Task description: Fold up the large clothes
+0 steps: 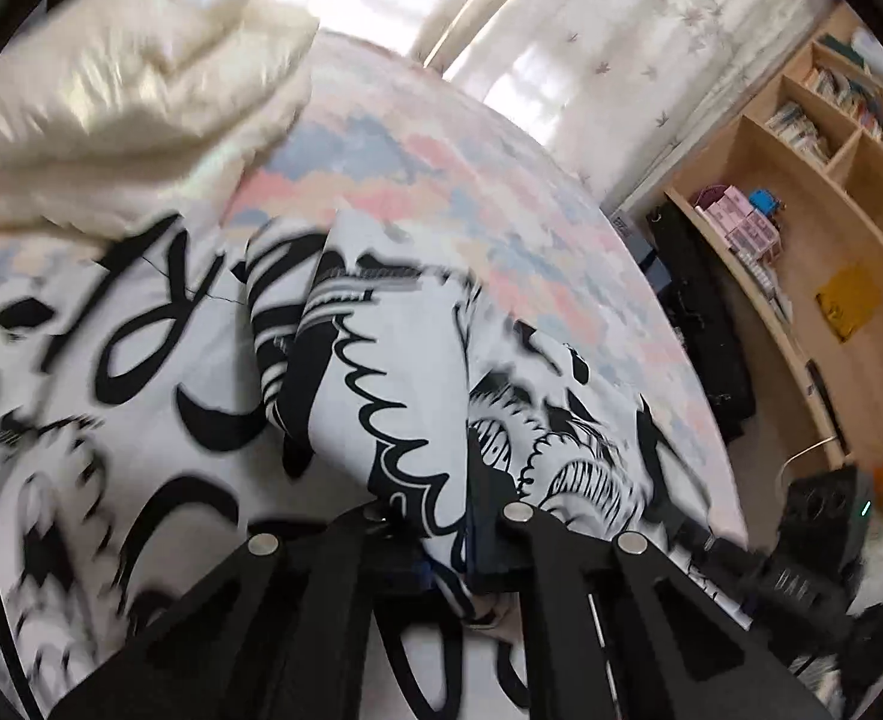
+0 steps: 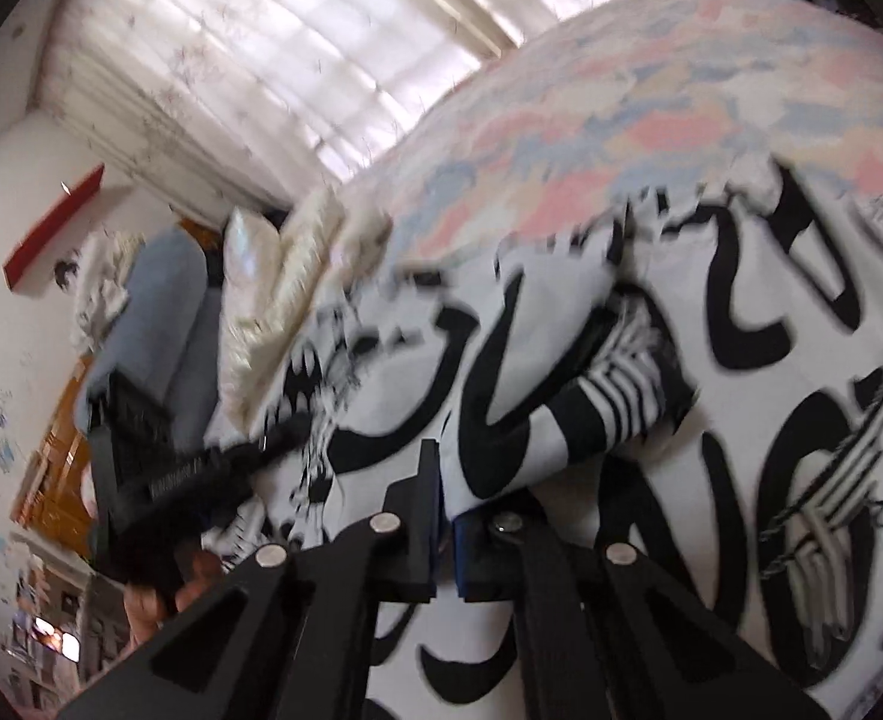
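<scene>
My left gripper (image 1: 441, 546) clamped on the black-and-white printed garment (image 1: 201, 372), my right gripper (image 2: 446, 540) pinching its fold, wooden shelf cubbies (image 1: 825, 228) holding books (image 1: 801, 126) and pink boxes (image 1: 741, 222)

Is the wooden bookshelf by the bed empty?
No, the bookshelf holds rows of books in its upper compartments, pink boxes on a lower shelf and a yellow item further down.

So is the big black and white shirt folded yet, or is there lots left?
Not yet. The white garment with black graffiti print lies spread and rumpled on the pastel patchwork bedspread, no neat fold showing. In hand: the left gripper and right gripper each pinch a bit of its fabric. Left: nearly all the folding.
</scene>
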Motion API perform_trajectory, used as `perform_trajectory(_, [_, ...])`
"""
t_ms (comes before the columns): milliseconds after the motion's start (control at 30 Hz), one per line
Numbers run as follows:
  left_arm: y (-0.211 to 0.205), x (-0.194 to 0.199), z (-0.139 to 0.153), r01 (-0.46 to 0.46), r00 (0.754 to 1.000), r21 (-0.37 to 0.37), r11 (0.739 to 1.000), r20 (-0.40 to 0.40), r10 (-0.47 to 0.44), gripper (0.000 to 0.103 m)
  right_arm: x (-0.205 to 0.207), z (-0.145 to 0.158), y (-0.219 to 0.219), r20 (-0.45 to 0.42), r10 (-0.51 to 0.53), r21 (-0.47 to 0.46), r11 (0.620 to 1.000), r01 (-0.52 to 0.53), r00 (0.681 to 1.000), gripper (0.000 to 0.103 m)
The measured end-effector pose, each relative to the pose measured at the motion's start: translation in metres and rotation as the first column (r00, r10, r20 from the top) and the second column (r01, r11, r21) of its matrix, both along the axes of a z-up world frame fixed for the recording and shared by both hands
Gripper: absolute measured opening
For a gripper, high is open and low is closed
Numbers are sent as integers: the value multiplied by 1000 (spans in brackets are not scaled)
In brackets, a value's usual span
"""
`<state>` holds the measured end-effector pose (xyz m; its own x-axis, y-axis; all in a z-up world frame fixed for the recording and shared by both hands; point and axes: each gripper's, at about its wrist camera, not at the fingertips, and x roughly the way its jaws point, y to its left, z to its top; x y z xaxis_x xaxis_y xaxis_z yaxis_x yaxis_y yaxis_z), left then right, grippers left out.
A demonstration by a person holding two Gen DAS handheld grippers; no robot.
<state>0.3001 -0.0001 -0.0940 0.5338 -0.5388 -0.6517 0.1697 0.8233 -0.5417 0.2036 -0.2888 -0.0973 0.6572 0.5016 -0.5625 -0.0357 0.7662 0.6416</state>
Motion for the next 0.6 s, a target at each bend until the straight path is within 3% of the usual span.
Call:
perform_trajectory(67, [-4,-19,10,-7,1000,41,999,8,6,4,-7,8,-8,5,-8,15,1000,8,1000,2])
perform_trajectory(167, [-13,-43,-5,19,999,101,995,-49,-14,4,-18,3,-12,-37,-15,-41,999,14,999,2])
perform_trajectory(233, [-16,-51,-27,36,995,154,987,-99,-21,4,-22,-19,-9,-127,-19,-111,994,5,992,2])
perform_trajectory(300, [-20,-56,-47,43,991,178,983,-132,-20,5,-26,-47,-6,-203,-6,-124,992,-20,979,3])
perform_trajectory(367, [-16,-59,-52,34,993,159,987,-114,-16,6,-35,-56,-8,-189,-6,-94,995,-12,982,3])
perform_trajectory(433, [-13,-60,-49,38,994,149,988,-104,-23,11,-39,-57,-16,-194,-12,-26,1000,7,981,7])
perform_trajectory(500, [-4,-65,-45,44,995,152,987,-94,-30,25,-38,-57,-24,-211,-20,25,999,26,977,16])
perform_trajectory(533, [0,-65,-44,44,996,148,988,-89,-31,29,-36,-58,-30,-216,-22,59,998,36,976,17])
perform_trajectory(600, [7,-65,-40,38,997,137,990,-76,-28,47,-33,-60,-36,-220,-29,92,994,50,975,19])
